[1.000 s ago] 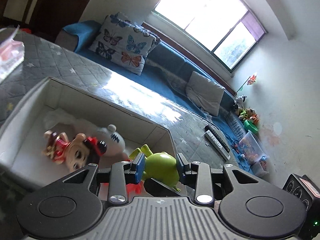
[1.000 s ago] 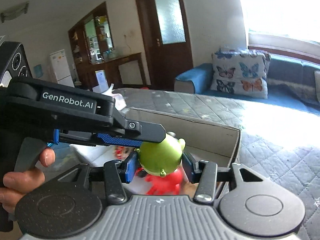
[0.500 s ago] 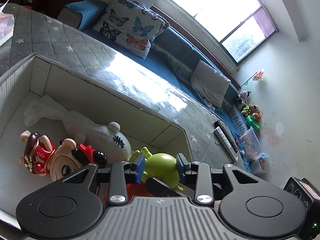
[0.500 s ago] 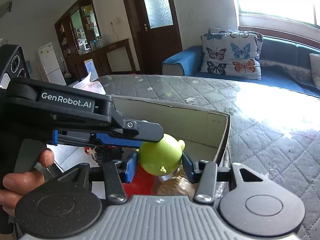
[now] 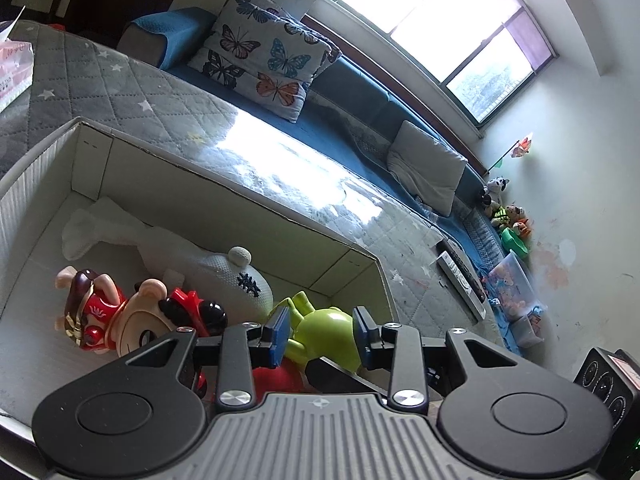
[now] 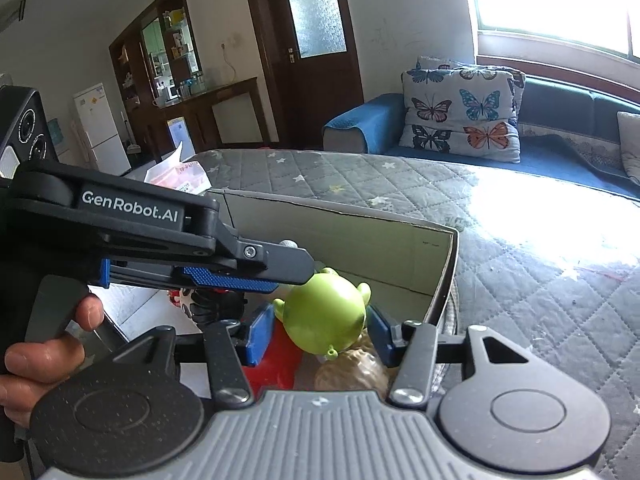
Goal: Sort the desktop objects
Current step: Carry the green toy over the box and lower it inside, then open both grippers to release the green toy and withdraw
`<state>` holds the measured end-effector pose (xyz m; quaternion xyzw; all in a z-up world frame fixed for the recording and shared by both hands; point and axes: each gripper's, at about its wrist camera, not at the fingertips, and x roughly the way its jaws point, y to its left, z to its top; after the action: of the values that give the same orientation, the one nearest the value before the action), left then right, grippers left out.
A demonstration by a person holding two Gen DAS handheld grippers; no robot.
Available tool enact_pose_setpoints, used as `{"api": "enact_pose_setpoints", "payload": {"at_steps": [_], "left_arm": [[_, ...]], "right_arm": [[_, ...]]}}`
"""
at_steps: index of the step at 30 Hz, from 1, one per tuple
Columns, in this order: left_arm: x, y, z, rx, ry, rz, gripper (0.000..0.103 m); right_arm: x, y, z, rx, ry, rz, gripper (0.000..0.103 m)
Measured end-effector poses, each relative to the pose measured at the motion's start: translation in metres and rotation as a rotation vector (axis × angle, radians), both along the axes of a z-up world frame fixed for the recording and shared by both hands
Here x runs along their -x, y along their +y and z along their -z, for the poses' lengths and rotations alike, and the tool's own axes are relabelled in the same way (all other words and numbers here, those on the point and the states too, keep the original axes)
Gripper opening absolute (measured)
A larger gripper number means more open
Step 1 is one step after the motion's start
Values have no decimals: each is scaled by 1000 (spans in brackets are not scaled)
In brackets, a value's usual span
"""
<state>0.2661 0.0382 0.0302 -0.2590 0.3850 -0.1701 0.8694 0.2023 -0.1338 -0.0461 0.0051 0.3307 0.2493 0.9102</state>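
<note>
A green toy figure sits between the pads of both grippers, low inside an open cardboard box. My left gripper has its blue pads beside the toy with small gaps. My right gripper stands open around the same toy, a gap on each side. The left gripper's body crosses the right wrist view just above the toy. In the box lie a white plush, a bear figure with sunglasses, a red toy and a tan ball-like toy.
The box stands on a grey quilted surface. A pink tissue pack lies beyond the box. A butterfly cushion and blue sofa are behind. Remote controls lie at the far right edge.
Both grippers have moved down into the box with the green toy. The right gripper's pads now stand wider apart from the toy than before.
</note>
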Motion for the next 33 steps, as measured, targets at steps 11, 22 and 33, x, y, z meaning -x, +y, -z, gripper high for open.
{"api": "enact_pose_setpoints", "payload": {"at_steps": [11, 22, 33], "left_arm": [[22, -2, -17, -53, -52, -4, 37], [76, 1, -32, -160, -110, -45, 37], [126, 6, -31, -257, -116, -84, 37]], "right_arm": [[20, -3, -12, -4, -33, -1, 55], [67, -2, -21, -32, -61, -4, 67], [106, -3, -22, -45, -88, -7, 79]]}}
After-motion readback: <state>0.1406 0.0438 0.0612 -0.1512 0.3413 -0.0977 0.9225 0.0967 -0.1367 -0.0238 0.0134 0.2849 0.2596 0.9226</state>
